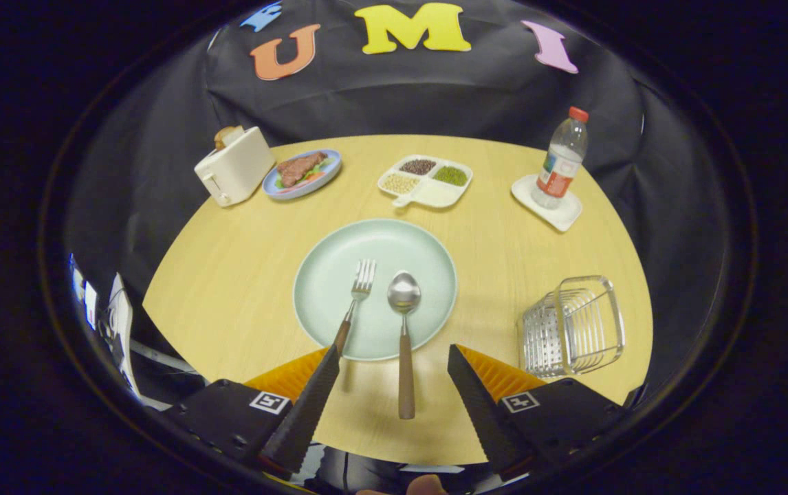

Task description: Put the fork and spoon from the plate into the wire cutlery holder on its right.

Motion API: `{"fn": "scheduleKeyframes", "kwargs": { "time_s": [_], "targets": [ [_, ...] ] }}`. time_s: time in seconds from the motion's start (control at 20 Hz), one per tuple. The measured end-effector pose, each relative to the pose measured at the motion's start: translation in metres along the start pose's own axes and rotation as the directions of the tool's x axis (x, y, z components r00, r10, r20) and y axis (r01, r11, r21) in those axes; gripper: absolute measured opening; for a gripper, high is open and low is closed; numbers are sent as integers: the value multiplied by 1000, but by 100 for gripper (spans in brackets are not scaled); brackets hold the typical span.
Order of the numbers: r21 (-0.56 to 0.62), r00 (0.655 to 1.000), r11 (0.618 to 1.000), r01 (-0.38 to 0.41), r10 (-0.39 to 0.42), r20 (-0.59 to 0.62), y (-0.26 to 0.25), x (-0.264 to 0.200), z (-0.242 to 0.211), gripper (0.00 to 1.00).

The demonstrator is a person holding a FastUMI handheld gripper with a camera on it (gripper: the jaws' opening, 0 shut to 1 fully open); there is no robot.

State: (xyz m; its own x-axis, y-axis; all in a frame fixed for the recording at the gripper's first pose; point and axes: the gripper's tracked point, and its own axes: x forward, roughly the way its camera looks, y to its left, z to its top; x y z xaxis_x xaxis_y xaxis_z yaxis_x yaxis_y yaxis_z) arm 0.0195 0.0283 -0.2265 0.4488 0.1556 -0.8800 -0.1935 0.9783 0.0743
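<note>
A pale green plate (329, 275) lies in the middle of the wooden table. On it rest a fork (358, 292) and a spoon (403, 323), both with brown handles that reach past the plate's near rim. The spoon's handle lies between my fingers; the fork's handle end is partly hidden behind my left finger. My gripper (394, 357) is open above the near edge of the table, touching nothing. The wire cutlery holder (573, 326) stands to the right of the plate, just beyond my right finger.
At the back stand a white toaster (234, 165), a blue plate of food (303, 172), a white divided dish of beans (425, 181) and a water bottle (562, 161) on a white coaster (546, 203). The table's near edge runs under my fingers.
</note>
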Motion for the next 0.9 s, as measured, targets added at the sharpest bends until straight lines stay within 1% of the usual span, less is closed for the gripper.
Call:
{"fn": "scheduleKeyframes", "kwargs": {
  "time_s": [0.1, 0.2, 0.25, 0.3, 0.55, 0.6, 0.65, 0.7, 0.75, 0.85, 0.9],
  "targets": [
    [3, 999, 1000, 11, -11, -37, -4, 12, -8, 96],
    [6, 999, 1000, 25, -25, -47, -10, 23, -10, 88],
    [12, 998, 999, 31, -31, -52, -12, 28, -11, 82],
    [21, 998, 999, 28, -26, -60, -12, 33, -12, 80],
    [64, 994, 998, -3, 10, -106, -8, 42, -18, 34],
    [65, 994, 998, 5, 2, -105, -12, 41, -19, 29],
    [61, 994, 998, 5, 1, -109, -12, 40, -19, 17],
    [53, 994, 999, 1, 5, -111, -12, 38, -22, 15],
    [53, 993, 999, -2, 8, -116, -13, 31, -20, 16],
    [55, 993, 998, -19, 25, -117, -10, 34, -24, 3],
    [66, 993, 997, -33, 40, -107, -11, 31, -22, 4]
  ]
}}
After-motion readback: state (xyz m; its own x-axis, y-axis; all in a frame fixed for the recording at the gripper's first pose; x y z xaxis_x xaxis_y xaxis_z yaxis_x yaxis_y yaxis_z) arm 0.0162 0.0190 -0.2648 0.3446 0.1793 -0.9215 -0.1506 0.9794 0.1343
